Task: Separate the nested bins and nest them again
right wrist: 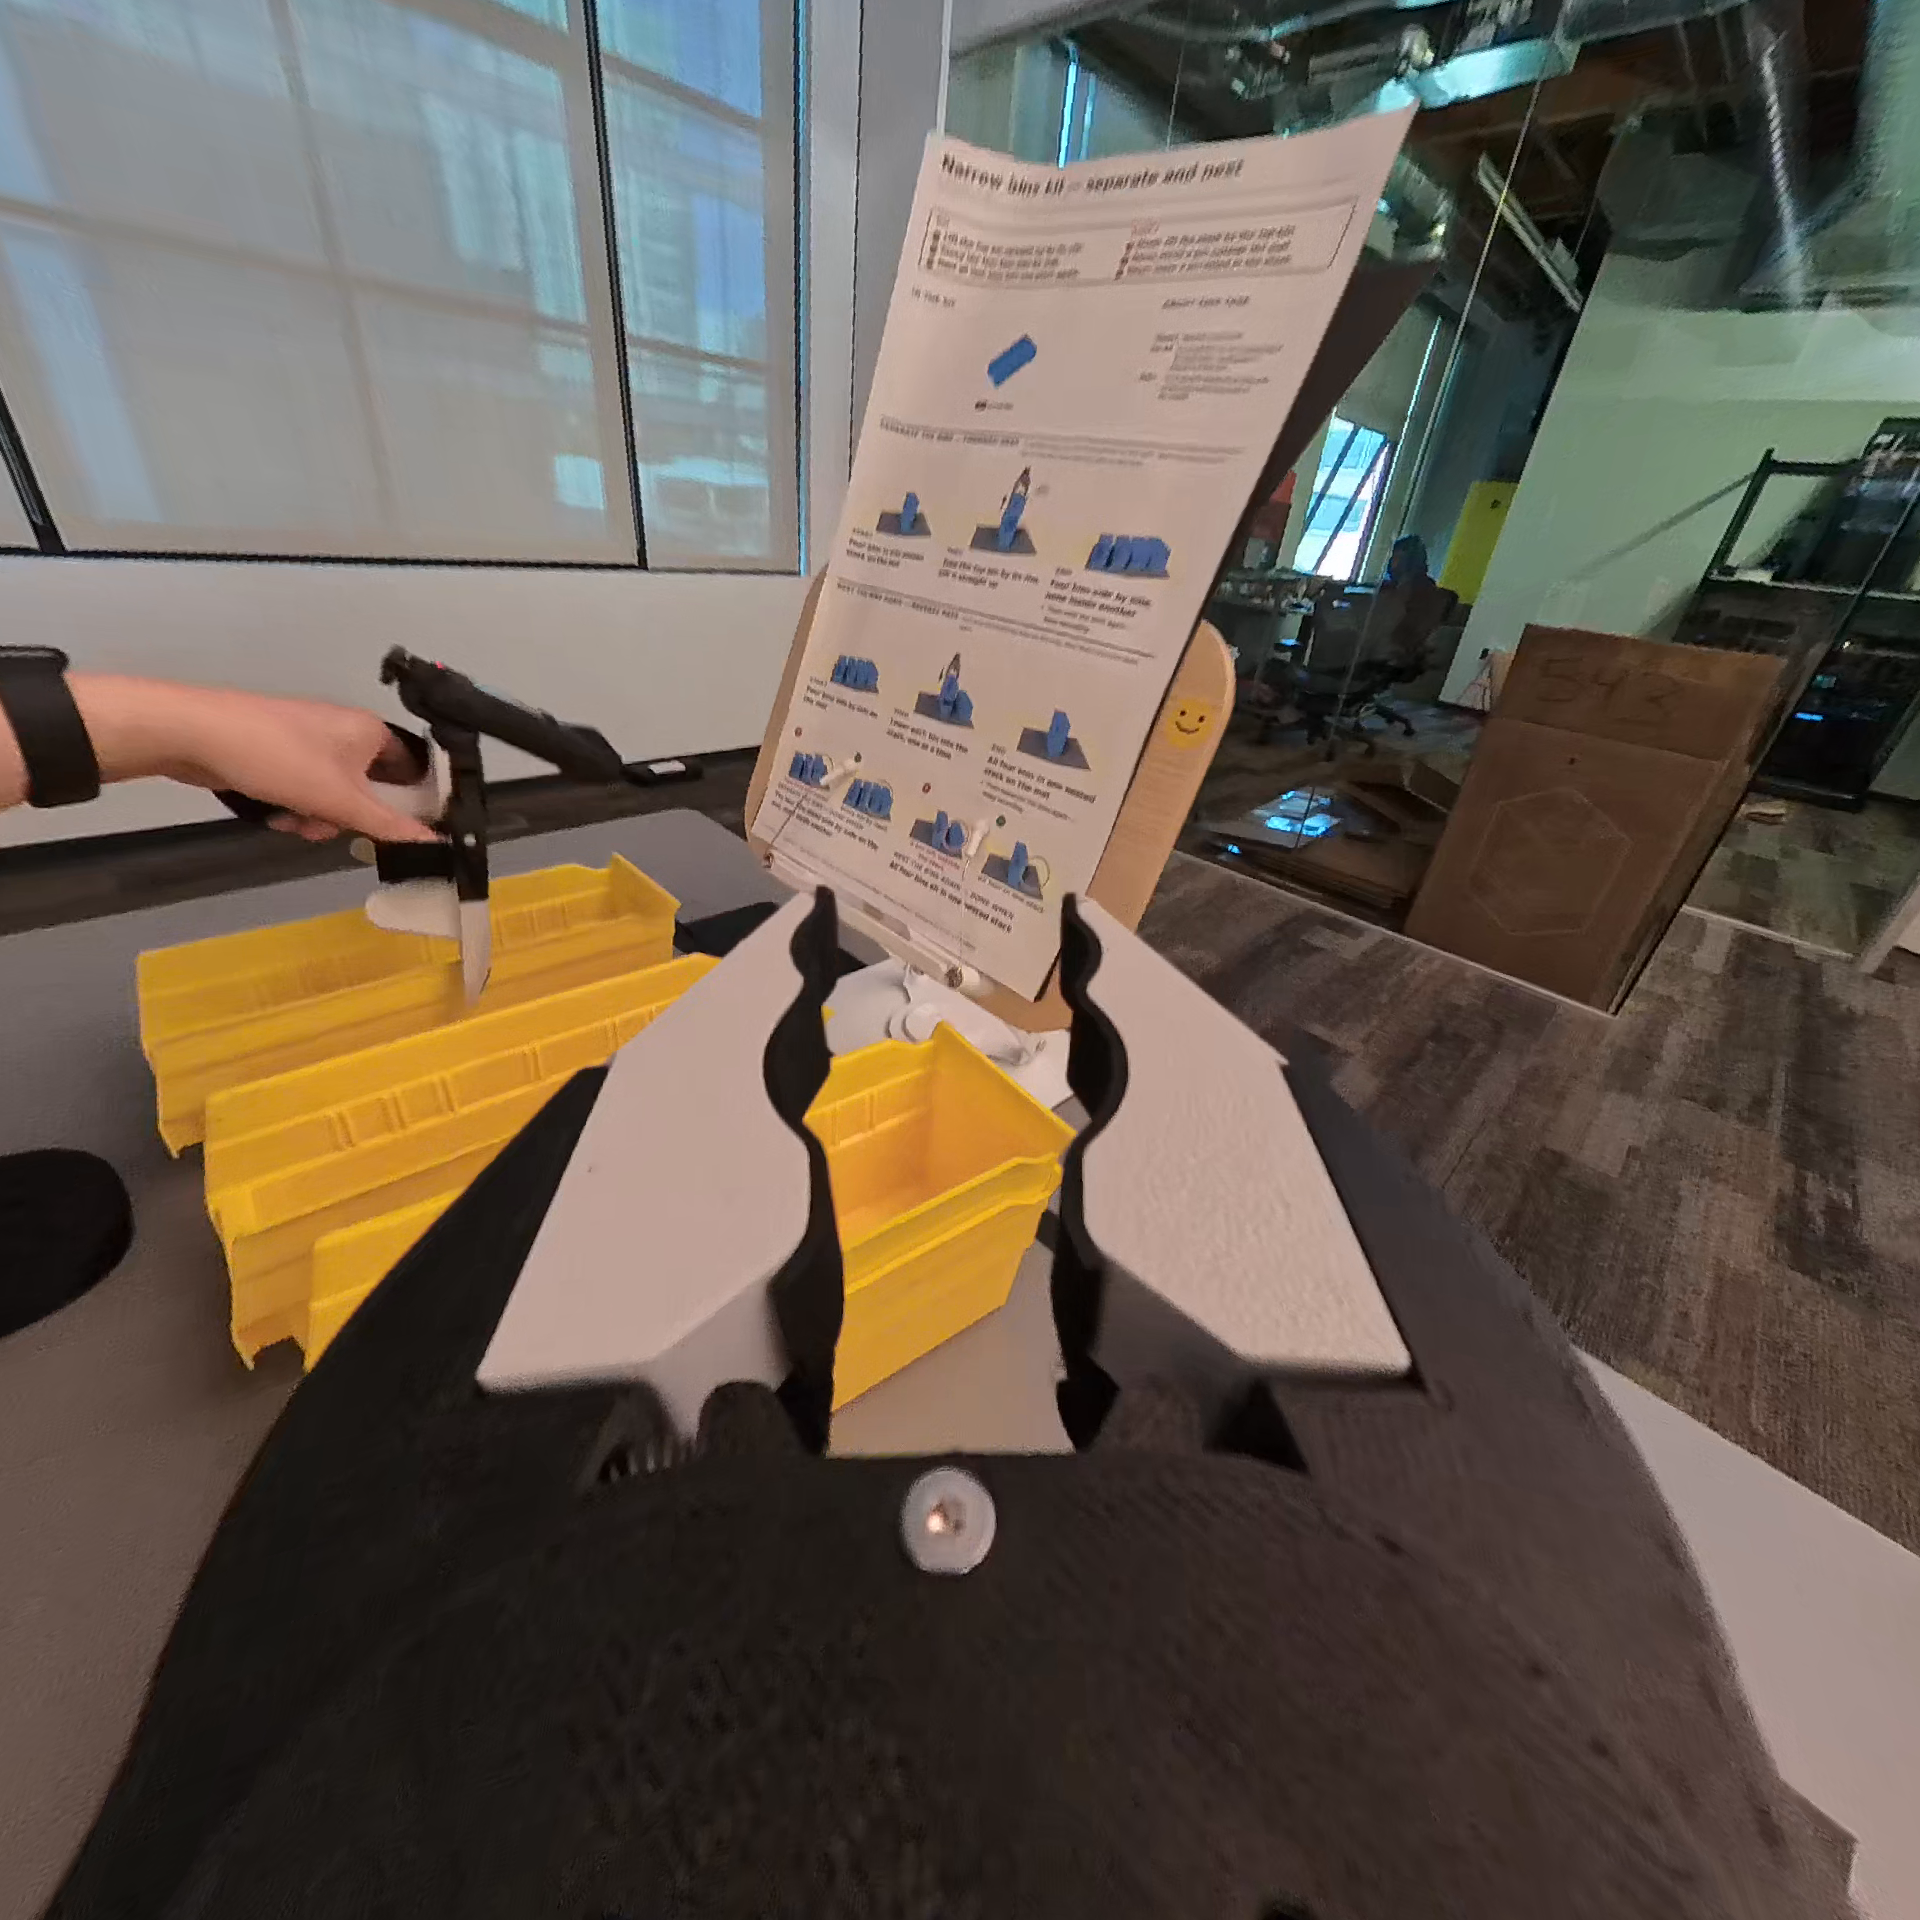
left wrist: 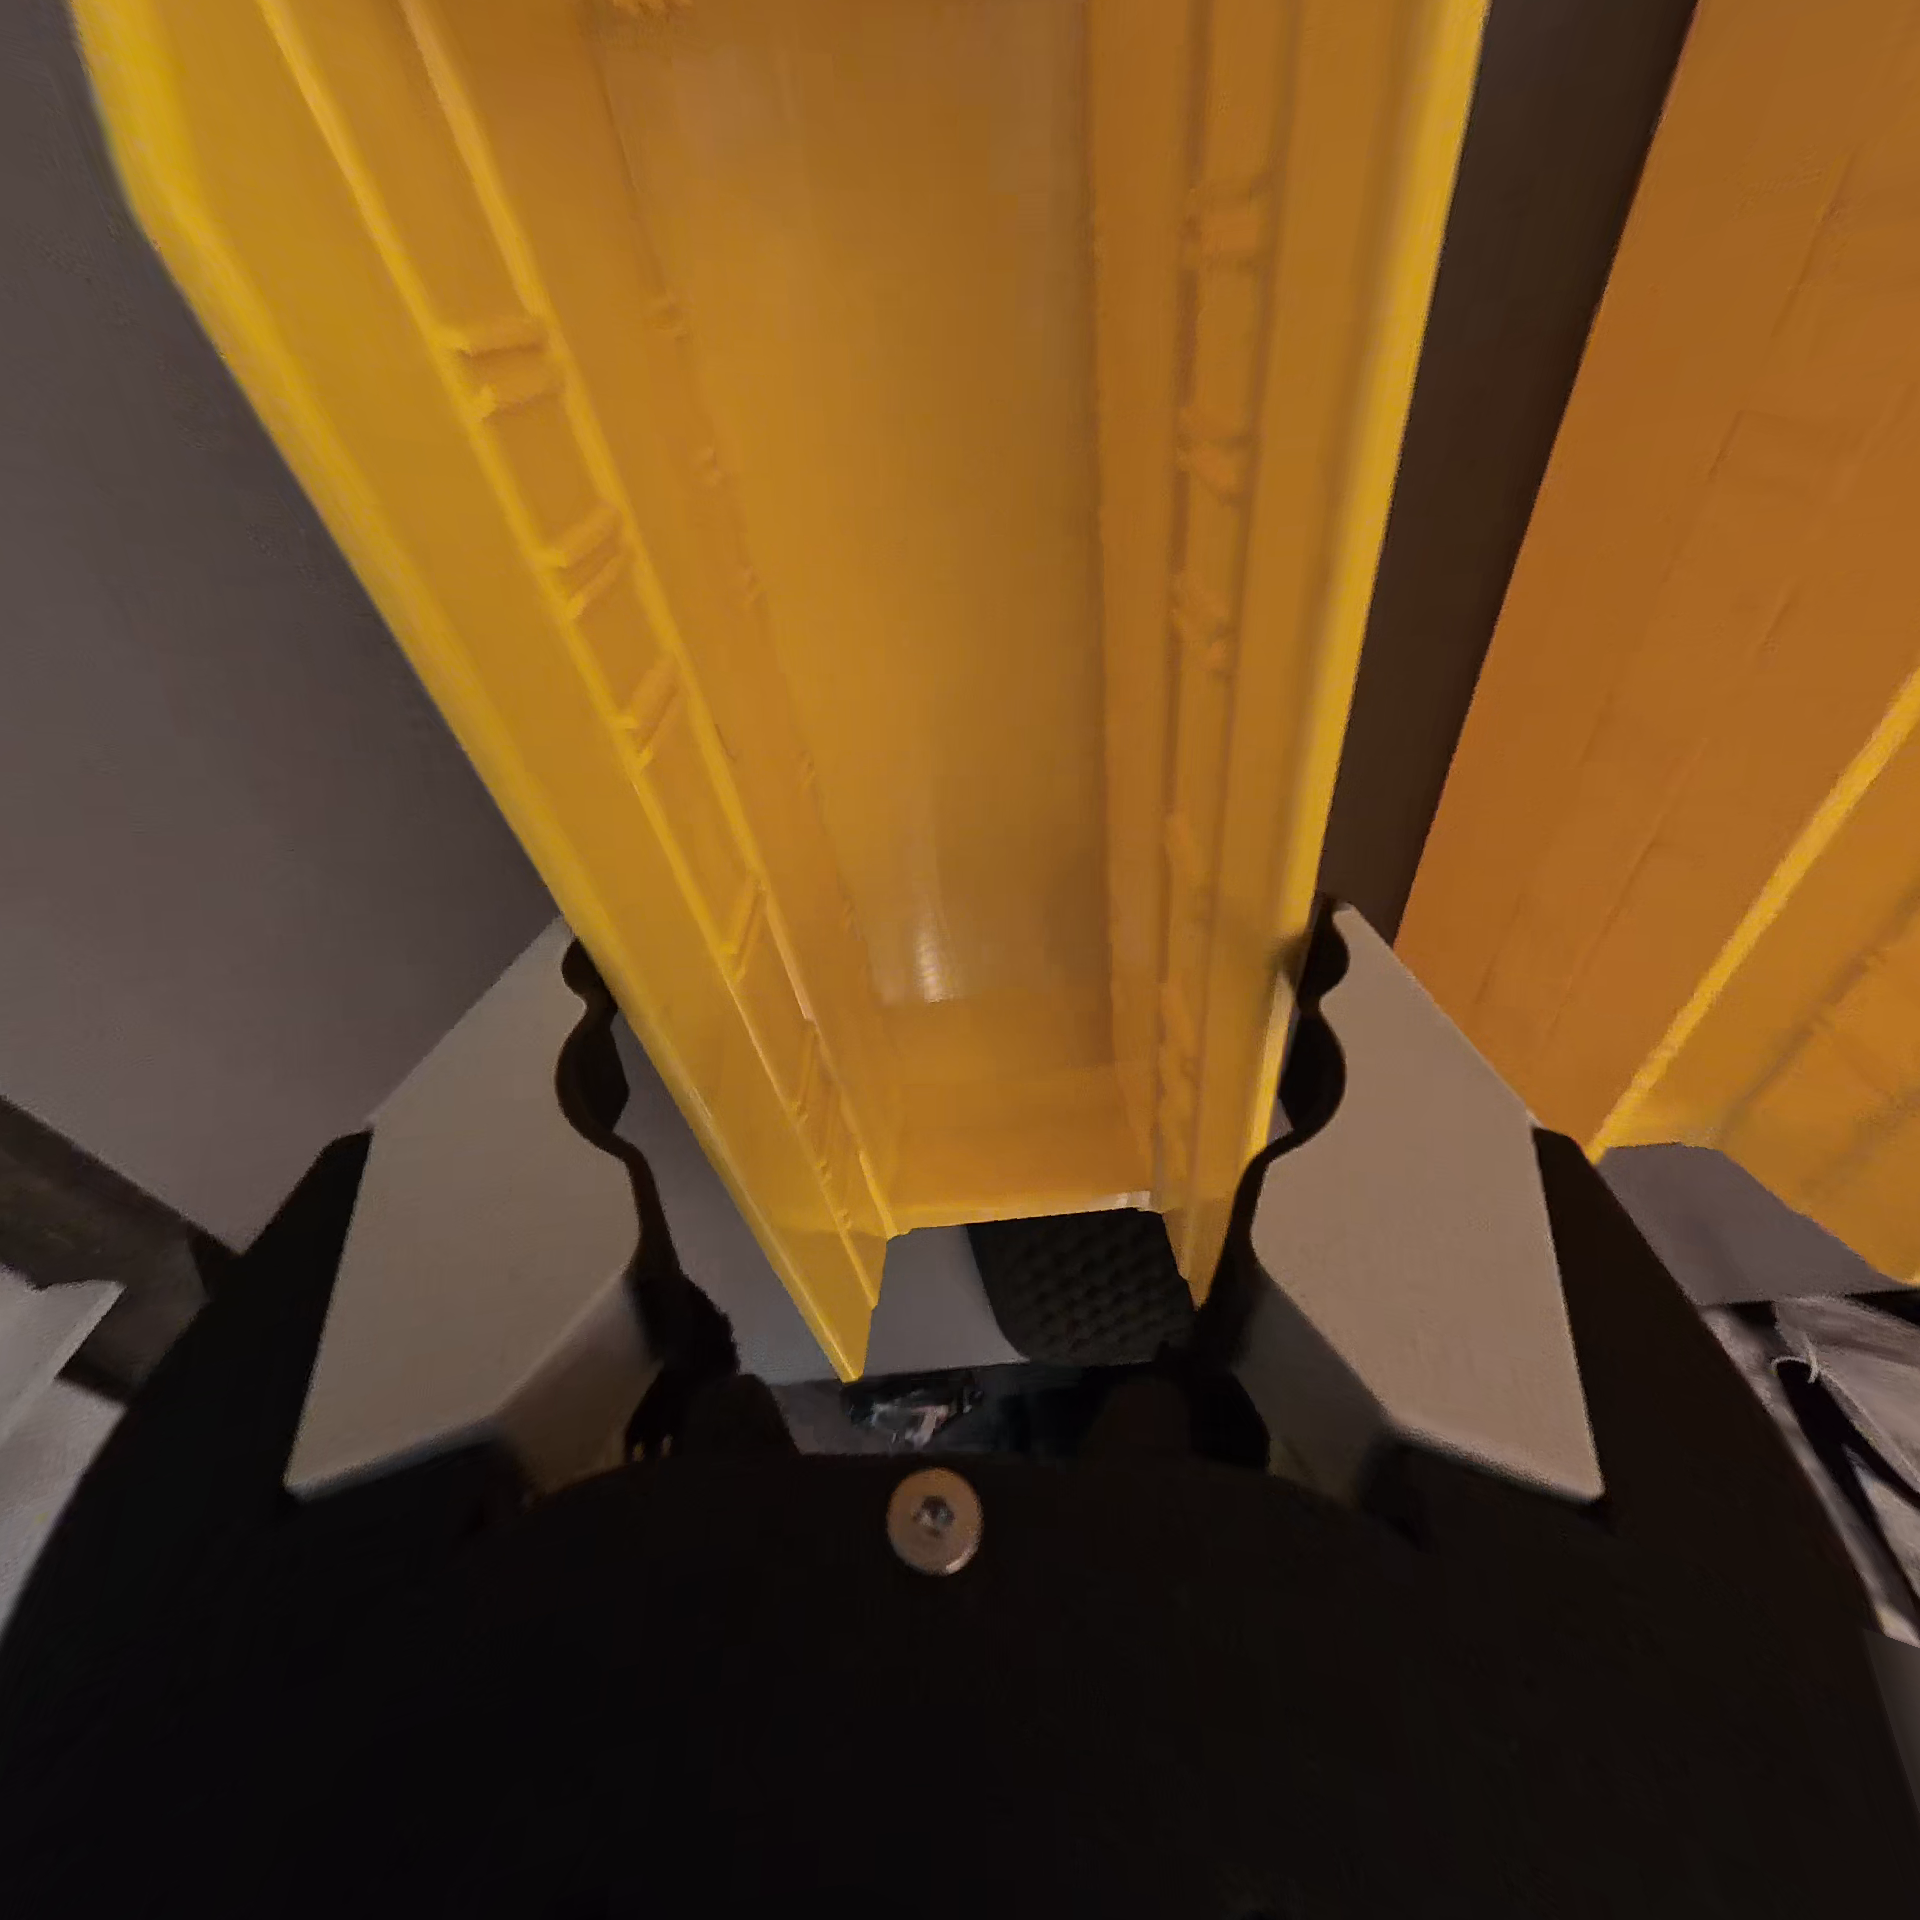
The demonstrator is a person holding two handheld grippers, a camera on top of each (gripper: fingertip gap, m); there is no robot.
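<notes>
My left gripper (left wrist: 951,966) is spread wide around the near end of a long yellow bin (left wrist: 966,582), one finger on each side. The right pad (left wrist: 1311,1023) sits against the bin's rim, while a sliver of grey table (left wrist: 208,623) shows between the left pad (left wrist: 584,1039) and the other wall, so I read it as straddling, not clamping. A second yellow bin (left wrist: 1704,665) lies just beside it on the right.

Through the right wrist view, my right gripper (right wrist: 945,997) is held above the table with its fingers part-way open and nothing between them; the nearest bin (right wrist: 935,1174) lies below and beyond them. Three yellow bins lie side by side on the grey table (right wrist: 83,1008). The left gripper (right wrist: 457,935), held by a hand (right wrist: 281,764), reaches down at the farthest bin (right wrist: 312,977). An instruction sheet (right wrist: 1060,540) stands behind.
</notes>
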